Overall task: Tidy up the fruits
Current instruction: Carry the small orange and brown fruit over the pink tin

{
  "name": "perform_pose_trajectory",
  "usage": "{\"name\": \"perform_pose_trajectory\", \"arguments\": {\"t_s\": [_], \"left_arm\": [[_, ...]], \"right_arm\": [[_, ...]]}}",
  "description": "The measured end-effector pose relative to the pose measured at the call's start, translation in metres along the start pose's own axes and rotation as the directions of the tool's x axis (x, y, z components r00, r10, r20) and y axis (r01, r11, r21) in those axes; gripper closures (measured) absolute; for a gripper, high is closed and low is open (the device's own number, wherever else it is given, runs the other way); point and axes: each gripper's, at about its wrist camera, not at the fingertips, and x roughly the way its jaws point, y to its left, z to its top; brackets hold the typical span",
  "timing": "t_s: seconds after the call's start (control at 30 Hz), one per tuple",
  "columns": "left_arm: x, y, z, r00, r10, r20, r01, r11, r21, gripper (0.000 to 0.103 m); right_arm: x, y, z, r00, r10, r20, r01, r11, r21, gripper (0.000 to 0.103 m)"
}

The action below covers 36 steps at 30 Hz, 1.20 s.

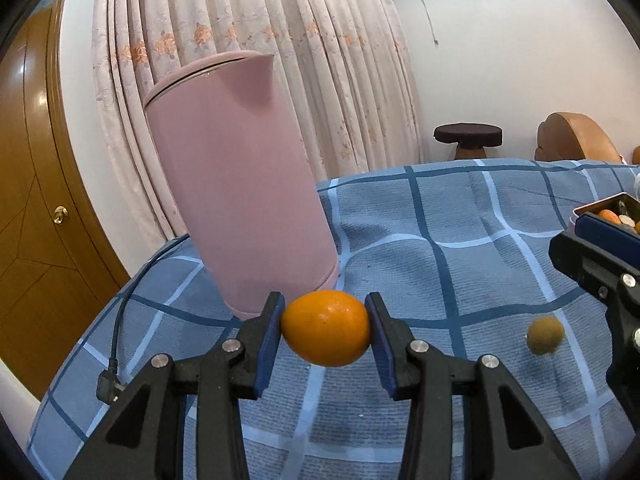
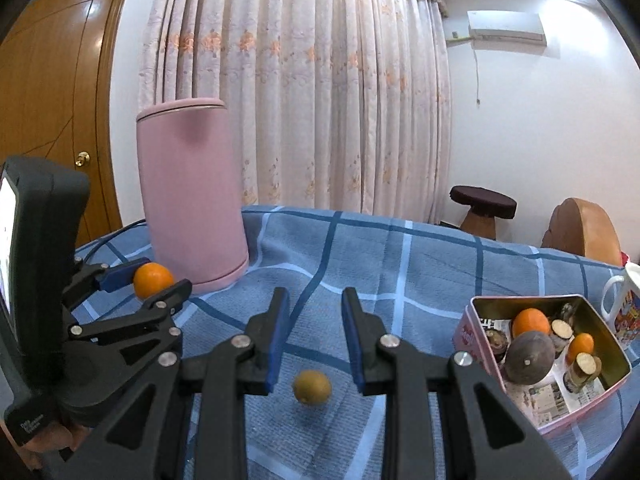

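Note:
My left gripper (image 1: 324, 298) is shut on a small orange (image 1: 326, 328), its blue pads pressing both sides just above the blue checked cloth. From the right wrist view that orange (image 2: 152, 278) shows at the left beside the kettle. A small brown round fruit (image 2: 312, 387) lies loose on the cloth below my right gripper (image 2: 314, 294), whose pads stand a narrow gap apart with nothing between them. The same brown fruit (image 1: 545, 336) looks blurred in the left wrist view. A pink tin box (image 2: 524, 299) at the right holds two oranges, a large brown fruit and cut pieces.
A tall pink kettle (image 1: 240, 184) stands right behind the held orange, and its black cord and plug (image 1: 108, 388) run along the table's left edge. A printed mug (image 2: 624, 304) stands behind the tin. A dark stool (image 1: 468, 136) and curtains lie beyond the table.

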Motion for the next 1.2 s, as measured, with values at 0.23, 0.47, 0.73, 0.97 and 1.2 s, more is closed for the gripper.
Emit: {"name": "perform_pose_trajectory", "arguments": {"t_s": [0.23, 0.47, 0.73, 0.97, 1.2], "left_arm": [[0.000, 0.012, -0.002, 0.997, -0.072, -0.027, 0.069, 0.993, -0.100, 0.059], [0.010, 0.043, -0.007, 0.997, -0.041, -0.070, 0.024, 0.974, -0.225, 0.059], [0.004, 0.034, -0.004, 0.997, -0.062, -0.047, 0.052, 0.981, -0.189, 0.059], [0.000, 0.026, -0.004, 0.996, -0.079, -0.038, 0.072, 0.986, -0.148, 0.059], [0.001, 0.023, -0.004, 0.996, -0.082, -0.043, 0.076, 0.988, -0.137, 0.059]], "right_arm": [[-0.003, -0.015, -0.003, 1.000, 0.004, -0.013, -0.003, 0.999, 0.039, 0.073], [-0.004, -0.073, -0.008, 0.995, 0.092, -0.051, -0.076, 0.964, 0.254, 0.056], [-0.003, -0.071, -0.020, 0.954, 0.241, -0.178, -0.195, 0.950, 0.246, 0.047], [0.019, -0.048, -0.032, 0.904, 0.202, -0.377, -0.153, 0.976, 0.154, 0.051], [0.027, -0.047, -0.041, 0.870, 0.208, -0.447, -0.168, 0.978, 0.127, 0.072]]}}
